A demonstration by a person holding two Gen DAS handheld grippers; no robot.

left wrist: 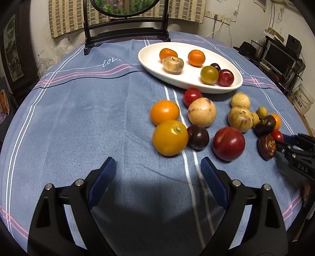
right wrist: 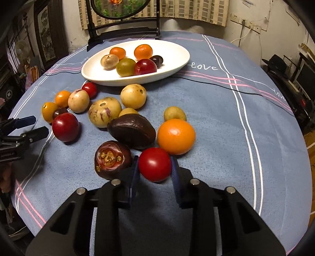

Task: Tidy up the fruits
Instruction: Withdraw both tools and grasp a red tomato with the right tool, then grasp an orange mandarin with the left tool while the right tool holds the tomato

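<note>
My right gripper (right wrist: 154,167) clamps a small red tomato (right wrist: 155,164) on the "love"-lettered cloth (right wrist: 204,67) covering the surface, while my left gripper (left wrist: 158,173) hangs spread wide.

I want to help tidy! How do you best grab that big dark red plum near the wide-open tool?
Grip the plum across its round middle, coming down from above. The left tool stands open, and there is bare cloth on the near side.

A lived-in home is indicated by the cloth-covered tabletop (right wrist: 216,122), a framed mirror (left wrist: 126,11) at its far edge, checked curtains (right wrist: 196,11) and cluttered shelves (left wrist: 279,57).
</note>
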